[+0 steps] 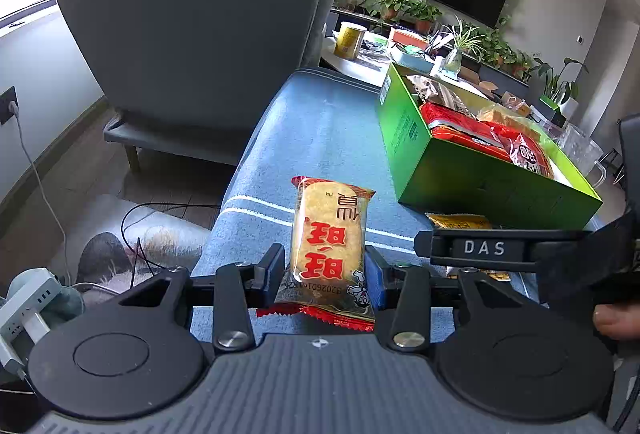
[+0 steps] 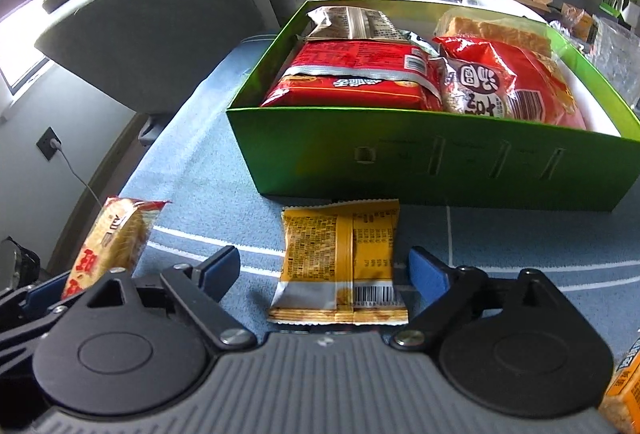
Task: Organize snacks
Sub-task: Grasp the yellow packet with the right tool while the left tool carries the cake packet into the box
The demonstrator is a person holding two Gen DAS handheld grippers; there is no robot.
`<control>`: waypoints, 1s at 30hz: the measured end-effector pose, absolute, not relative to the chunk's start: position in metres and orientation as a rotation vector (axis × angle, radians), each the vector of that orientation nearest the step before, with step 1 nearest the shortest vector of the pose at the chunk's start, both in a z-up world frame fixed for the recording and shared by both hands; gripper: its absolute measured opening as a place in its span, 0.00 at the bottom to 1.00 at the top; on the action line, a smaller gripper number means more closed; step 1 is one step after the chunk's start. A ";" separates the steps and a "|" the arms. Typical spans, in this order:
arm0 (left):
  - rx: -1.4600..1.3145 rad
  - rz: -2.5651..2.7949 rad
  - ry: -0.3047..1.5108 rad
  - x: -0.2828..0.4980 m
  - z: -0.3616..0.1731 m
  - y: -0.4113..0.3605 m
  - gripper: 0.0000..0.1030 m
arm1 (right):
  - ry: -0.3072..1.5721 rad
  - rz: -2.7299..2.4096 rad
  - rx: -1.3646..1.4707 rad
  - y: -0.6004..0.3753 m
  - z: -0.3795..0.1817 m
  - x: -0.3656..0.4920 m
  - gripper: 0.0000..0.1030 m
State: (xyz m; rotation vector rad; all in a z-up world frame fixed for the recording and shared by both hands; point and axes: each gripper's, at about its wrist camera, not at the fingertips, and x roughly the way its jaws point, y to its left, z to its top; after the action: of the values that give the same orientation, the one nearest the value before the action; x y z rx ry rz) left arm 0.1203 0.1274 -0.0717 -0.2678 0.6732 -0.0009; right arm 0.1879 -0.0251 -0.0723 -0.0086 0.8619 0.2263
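- We see a blue striped cloth (image 2: 192, 169) covering the desk; its left edge falls away to the floor beside a grey armchair (image 1: 192, 45), and a wide bare strip of cloth lies between that edge and the box.
- A green cardboard box (image 2: 400, 161) stands on the far right part of the cloth, already packed with a red noodle pack (image 2: 352, 81) and a red-and-white snack bag (image 2: 508, 85), among other bags.
- A yellow snack packet (image 2: 340, 262) lies flat, back side up, its far edge just at the box's near wall.
- Our right gripper (image 2: 324, 270) has its jaws spread wide on either side of this yellow packet, apart from it.
- Our left gripper (image 1: 325, 270) has its jaws pinching a rice cracker packet (image 1: 330, 234) by its near end, so it points forward over the cloth's open left part, well clear of the box.
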 end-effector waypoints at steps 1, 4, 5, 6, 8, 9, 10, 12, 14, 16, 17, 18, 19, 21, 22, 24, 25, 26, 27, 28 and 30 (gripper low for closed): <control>-0.270 0.000 0.674 0.120 -0.072 0.127 0.38 | 0.858 0.226 -0.018 -0.024 -0.073 0.187 0.78; -0.270 -0.003 0.673 0.118 -0.071 0.127 0.38 | 0.844 0.233 -0.051 -0.022 -0.074 0.186 0.78; -0.268 -0.004 0.673 0.117 -0.071 0.126 0.38 | 0.835 0.236 -0.062 -0.022 -0.074 0.185 0.78; -0.265 -0.005 0.674 0.117 -0.070 0.125 0.38 | 0.826 0.237 -0.072 -0.022 -0.073 0.183 0.78; -0.260 -0.006 0.673 0.116 -0.069 0.123 0.38 | 0.815 0.237 -0.075 -0.024 -0.071 0.181 0.77; -0.258 -0.007 0.672 0.116 -0.068 0.122 0.38 | 0.821 0.248 -0.054 -0.027 -0.070 0.180 0.77; -0.255 -0.007 0.671 0.115 -0.067 0.121 0.38 | 0.826 0.258 -0.023 -0.031 -0.069 0.180 0.77; -0.250 -0.006 0.671 0.114 -0.065 0.118 0.38 | 0.829 0.267 0.025 -0.038 -0.066 0.179 0.77; -0.243 -0.008 0.670 0.113 -0.063 0.115 0.38 | 0.816 0.276 0.050 -0.043 -0.061 0.175 0.77; -0.237 -0.012 0.669 0.113 -0.061 0.112 0.38 | 0.800 0.287 0.068 -0.047 -0.056 0.172 0.77; -0.234 -0.015 0.667 0.112 -0.059 0.108 0.38 | 0.792 0.295 0.077 -0.049 -0.053 0.171 0.77; -0.231 -0.018 0.665 0.112 -0.058 0.106 0.38 | 0.783 0.302 0.086 -0.052 -0.049 0.170 0.77; -0.227 -0.021 0.663 0.112 -0.056 0.103 0.38 | 0.773 0.308 0.096 -0.055 -0.046 0.168 0.77; -0.212 -0.030 0.655 0.114 -0.050 0.095 0.38 | 0.749 0.319 0.118 -0.061 -0.038 0.164 0.77; -0.201 -0.038 0.647 0.116 -0.046 0.091 0.38 | 0.736 0.323 0.130 -0.064 -0.034 0.162 0.77; -0.181 -0.055 0.626 0.120 -0.037 0.083 0.38 | 0.710 0.328 0.150 -0.071 -0.026 0.160 0.77; -0.171 -0.066 0.614 0.122 -0.032 0.078 0.38 | 0.695 0.330 0.158 -0.075 -0.021 0.160 0.77; -0.163 -0.076 0.603 0.124 -0.028 0.073 0.38 | 0.679 0.330 0.166 -0.080 -0.017 0.159 0.77; -0.154 -0.089 0.591 0.126 -0.023 0.068 0.38 | 0.663 0.329 0.173 -0.085 -0.013 0.159 0.77; -0.148 -0.098 0.584 0.129 -0.020 0.064 0.38 | 0.646 0.325 0.180 -0.090 -0.009 0.159 0.77; -0.134 -0.120 0.573 0.135 -0.013 0.055 0.38 | 0.616 0.313 0.195 -0.101 -0.002 0.161 0.77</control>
State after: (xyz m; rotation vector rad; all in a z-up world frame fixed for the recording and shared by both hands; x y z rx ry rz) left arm 0.1347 0.0547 -0.0132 -0.1338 0.5727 -0.1198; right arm 0.1614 -0.1008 -0.0018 0.1947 0.6163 0.3125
